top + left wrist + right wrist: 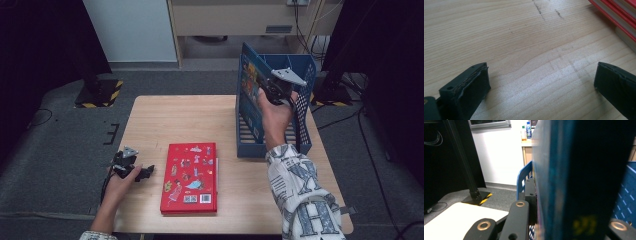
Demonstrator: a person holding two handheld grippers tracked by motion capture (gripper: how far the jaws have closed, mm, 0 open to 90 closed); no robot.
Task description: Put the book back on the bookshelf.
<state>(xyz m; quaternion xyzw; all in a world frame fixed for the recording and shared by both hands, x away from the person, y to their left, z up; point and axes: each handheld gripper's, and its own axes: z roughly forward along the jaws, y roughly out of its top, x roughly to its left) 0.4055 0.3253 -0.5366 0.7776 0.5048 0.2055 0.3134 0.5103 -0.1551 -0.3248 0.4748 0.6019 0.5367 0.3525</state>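
Red picture-covered book (189, 177); blue book (248, 95); blue perforated rack (305, 107).

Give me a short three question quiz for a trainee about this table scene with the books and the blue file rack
1. True or false: the left gripper holds the red book.
2. What is the right gripper clamped on?
A. a blue book
B. a bottle
C. the table edge
3. Fill in: the blue book stands upright inside the ____.

Key
1. False. Its jaws stand open over bare table, beside the red book lying flat.
2. A. The right gripper view shows the book's spine between the jaws.
3. Blue file rack, at the table's far right.
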